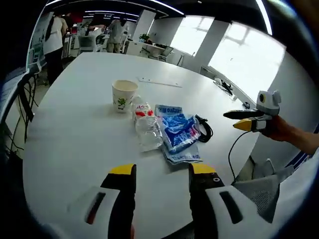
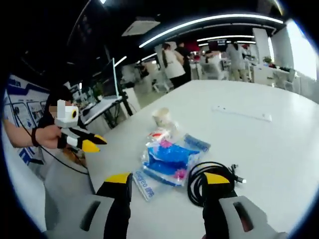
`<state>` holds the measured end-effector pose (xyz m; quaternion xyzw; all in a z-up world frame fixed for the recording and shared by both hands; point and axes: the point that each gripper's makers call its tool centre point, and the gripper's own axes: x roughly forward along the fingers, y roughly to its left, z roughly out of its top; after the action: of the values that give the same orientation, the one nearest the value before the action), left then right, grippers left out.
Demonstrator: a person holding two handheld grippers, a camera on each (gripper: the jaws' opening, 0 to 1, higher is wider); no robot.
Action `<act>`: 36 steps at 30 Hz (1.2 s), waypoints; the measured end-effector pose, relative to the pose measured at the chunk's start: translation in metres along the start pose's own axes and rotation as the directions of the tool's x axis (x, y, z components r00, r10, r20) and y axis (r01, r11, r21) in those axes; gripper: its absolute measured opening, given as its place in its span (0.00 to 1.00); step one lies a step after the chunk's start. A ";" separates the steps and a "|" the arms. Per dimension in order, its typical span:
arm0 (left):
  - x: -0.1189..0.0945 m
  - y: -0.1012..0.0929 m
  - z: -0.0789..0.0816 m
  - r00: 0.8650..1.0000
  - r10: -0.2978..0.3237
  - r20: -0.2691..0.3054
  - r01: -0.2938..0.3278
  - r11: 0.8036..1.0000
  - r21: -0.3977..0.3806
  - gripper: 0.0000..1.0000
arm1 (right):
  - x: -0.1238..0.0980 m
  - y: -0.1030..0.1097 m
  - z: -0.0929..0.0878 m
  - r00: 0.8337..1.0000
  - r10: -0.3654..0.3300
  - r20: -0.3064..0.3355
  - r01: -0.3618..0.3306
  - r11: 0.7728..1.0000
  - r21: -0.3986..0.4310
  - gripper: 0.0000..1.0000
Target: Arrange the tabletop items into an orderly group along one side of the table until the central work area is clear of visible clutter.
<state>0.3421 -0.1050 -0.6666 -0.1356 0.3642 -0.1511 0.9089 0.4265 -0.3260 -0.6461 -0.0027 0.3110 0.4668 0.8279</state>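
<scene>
**Four items bunched together, nothing gripped yet**

Four things sit close together on the white table: a paper cup, a crushed clear plastic bottle with a red label lying on its side just beside the cup, a blue-and-white plastic packet touching the bottle, and a coiled black cable at the packet's far edge. Farther off lies a long white strip, well apart from the cluster; I cannot tell what it is.

From my left gripper, the jaws stand wide apart with only bare table between them, short of the cluster. My right gripper also has its jaws spread wide and carries nothing; in the right gripper view the cable lies between its yellow tips and the packet sits just ahead. In the left gripper view the right gripper comes in from the side, held above the table edge.

My read on progress: the four items are grouped already, but loosely, and I cannot judge from these views whether they lie close enough to the edge to count as along one side. The strip looks like the outlier to be brought in. I would treat the arranging as barely begun, with the cable the nearest candidate for my right gripper and the cup or bottle for my left.
</scene>
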 end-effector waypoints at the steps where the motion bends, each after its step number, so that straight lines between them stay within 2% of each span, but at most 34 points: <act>1: 0.001 0.000 0.000 1.000 0.001 -0.002 -0.001 1.000 0.002 0.41 | -0.003 -0.002 -0.002 1.000 -0.004 0.001 0.004 1.000 0.004 0.58; 6: 0.008 0.000 0.003 1.000 0.027 -0.010 -0.027 1.000 0.002 0.40 | -0.021 -0.009 -0.013 1.000 -0.021 0.000 0.021 1.000 0.019 0.58; 15: 0.029 -0.009 0.017 0.999 0.033 0.000 -0.033 0.999 -0.028 0.40 | -0.043 -0.017 -0.029 0.999 -0.038 0.003 0.038 0.998 0.050 0.59; 24: 0.050 -0.013 0.021 0.999 0.040 -0.036 -0.041 0.999 -0.011 0.39 | -0.061 -0.025 -0.047 0.999 -0.053 0.003 0.052 0.995 0.085 0.59; 27: 0.054 -0.006 0.016 0.994 0.083 -0.068 -0.085 0.996 -0.025 0.39 | -0.065 -0.027 -0.051 0.998 -0.058 0.010 0.057 0.993 0.102 0.59; 32: 0.058 0.010 0.016 0.988 0.143 -0.053 -0.148 0.983 -0.109 0.37 | -0.063 -0.026 -0.056 0.998 -0.062 0.001 0.062 0.991 0.116 0.59; 34: 0.062 0.012 0.014 0.987 0.152 -0.052 -0.158 0.979 -0.126 0.35 | -0.064 -0.025 -0.056 0.998 -0.064 0.010 0.062 0.989 0.136 0.57; 36: 0.067 0.017 0.011 0.980 0.192 -0.045 -0.197 0.969 -0.146 0.33 | -0.065 -0.025 -0.058 0.997 -0.069 0.023 0.064 0.984 0.168 0.56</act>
<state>0.3991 -0.1126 -0.7062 -0.1650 0.3998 -0.0353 0.9010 0.3919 -0.4074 -0.6667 0.0630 0.3366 0.4114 0.8447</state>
